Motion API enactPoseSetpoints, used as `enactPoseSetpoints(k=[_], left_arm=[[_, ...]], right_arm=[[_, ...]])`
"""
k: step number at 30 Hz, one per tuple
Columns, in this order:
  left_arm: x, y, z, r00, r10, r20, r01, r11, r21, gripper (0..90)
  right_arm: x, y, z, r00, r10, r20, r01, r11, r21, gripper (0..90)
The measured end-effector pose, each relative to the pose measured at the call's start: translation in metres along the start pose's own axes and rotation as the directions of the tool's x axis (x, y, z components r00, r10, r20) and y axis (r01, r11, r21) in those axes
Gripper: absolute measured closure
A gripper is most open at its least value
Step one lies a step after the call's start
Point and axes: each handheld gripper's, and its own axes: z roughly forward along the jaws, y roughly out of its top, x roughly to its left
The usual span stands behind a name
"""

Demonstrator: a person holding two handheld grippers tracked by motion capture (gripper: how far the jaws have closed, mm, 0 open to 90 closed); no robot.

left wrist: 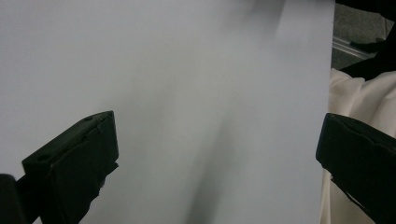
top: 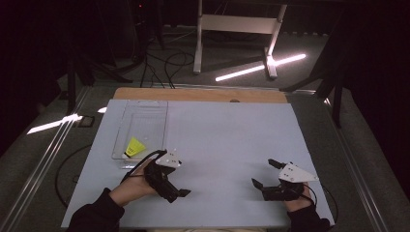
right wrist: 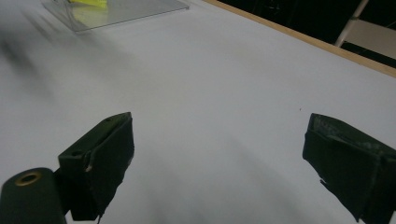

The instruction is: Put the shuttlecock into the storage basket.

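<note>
**High view: two empty grippers over the near edge of the white table**

High view shows the left gripper low at the near left of the white rectangular table top, held by the person's left hand. Its jaws point to the near right and they hold nothing. In the left gripper view the two black jaws stand wide apart, with only bare white surface between them and a pale cloth at the right edge.

The right gripper is at the near right, well apart from the left one. Its jaws are spread wide and point to the left; the right gripper view shows bare table between them.

A clear rectangular plastic tray lies on the left part of the table, just beyond the left gripper. Inside it, at its near end, lies a small yellow cone-shaped object. No gripper touches it. The same tray appears at the far left of the right gripper view.
</note>
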Motion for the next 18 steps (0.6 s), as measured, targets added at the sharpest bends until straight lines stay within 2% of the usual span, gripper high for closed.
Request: enactPoseSetpoints(k=[11, 18], left_arm=[[0.005, -0.035, -0.001, 0.9979, -0.064, -0.002, 0.064, 0.9977, -0.023, 0.1], [0.007, -0.055, -0.007, 0.9955, -0.088, -0.036, 0.086, 0.9943, -0.063, 0.1]], right_arm=[[0.000, 0.000, 0.000, 1.0000, 0.002, -0.004, -0.002, 1.000, 0.000, 8.9], [0.000, 0.000, 0.001, 1.0000, 0.001, -0.007, -0.001, 1.000, 0.000, 8.9]])
